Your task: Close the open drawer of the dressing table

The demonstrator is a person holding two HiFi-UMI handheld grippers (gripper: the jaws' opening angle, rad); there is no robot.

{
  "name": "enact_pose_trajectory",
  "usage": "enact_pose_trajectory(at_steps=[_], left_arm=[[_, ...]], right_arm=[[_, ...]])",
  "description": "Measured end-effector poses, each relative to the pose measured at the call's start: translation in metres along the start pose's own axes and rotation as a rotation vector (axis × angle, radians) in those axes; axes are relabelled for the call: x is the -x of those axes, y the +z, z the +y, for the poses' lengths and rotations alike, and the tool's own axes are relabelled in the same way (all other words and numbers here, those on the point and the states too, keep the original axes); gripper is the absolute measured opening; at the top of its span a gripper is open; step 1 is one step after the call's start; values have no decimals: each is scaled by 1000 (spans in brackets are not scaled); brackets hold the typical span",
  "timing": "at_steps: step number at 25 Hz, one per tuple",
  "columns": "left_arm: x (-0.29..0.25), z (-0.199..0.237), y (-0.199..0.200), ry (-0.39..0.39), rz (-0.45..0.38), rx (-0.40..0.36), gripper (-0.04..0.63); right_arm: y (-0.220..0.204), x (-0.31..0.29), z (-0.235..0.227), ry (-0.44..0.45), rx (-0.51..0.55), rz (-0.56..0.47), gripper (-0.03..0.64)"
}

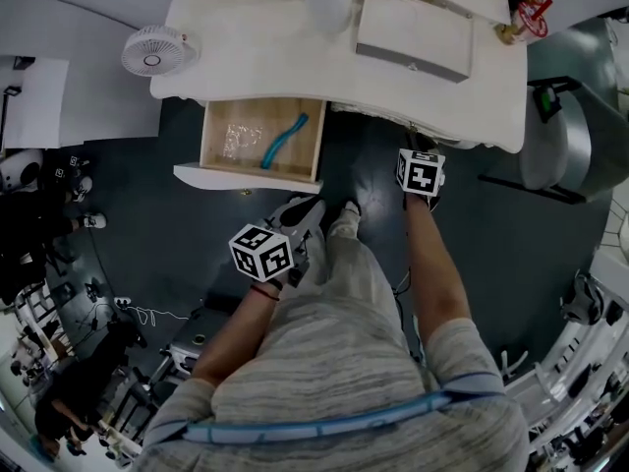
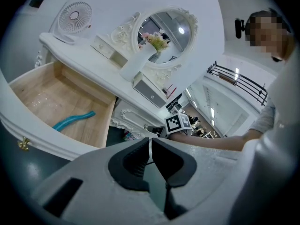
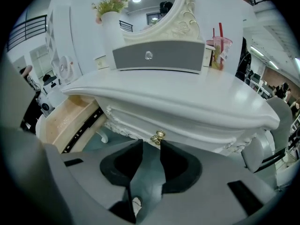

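Two views show only part of the open drawer (image 2: 42,90), up-left of the left gripper (image 2: 150,143), whose fingers are pressed together on nothing. The right gripper (image 3: 151,146) has its fingers spread, a brass knob (image 3: 158,136) just beyond their tips; a teal curved strip (image 2: 73,120) lies in the drawer

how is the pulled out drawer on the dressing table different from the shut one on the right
The left drawer is pulled well out from the table, while the right drawer sits shut under the tabletop. The left drawer shows its wooden inside, with a blue curved object lying in it; the right drawer's inside is hidden. Both have white fronts.
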State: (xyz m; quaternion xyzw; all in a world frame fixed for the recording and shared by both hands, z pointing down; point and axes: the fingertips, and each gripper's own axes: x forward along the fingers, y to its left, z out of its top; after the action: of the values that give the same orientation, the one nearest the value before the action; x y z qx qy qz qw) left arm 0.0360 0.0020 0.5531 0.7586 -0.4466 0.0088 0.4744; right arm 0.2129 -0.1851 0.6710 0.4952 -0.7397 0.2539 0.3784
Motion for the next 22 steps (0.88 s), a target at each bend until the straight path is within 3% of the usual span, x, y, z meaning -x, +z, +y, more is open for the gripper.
enact_pose_trajectory(at_steps=[12,22], left_arm=[[26,36,34,24,-67,4,31],[54,64,24,78,-68,21,31]], right_arm=[[6,57,84,128,6,-68,54],[11,79,145,252,53,-64,9]])
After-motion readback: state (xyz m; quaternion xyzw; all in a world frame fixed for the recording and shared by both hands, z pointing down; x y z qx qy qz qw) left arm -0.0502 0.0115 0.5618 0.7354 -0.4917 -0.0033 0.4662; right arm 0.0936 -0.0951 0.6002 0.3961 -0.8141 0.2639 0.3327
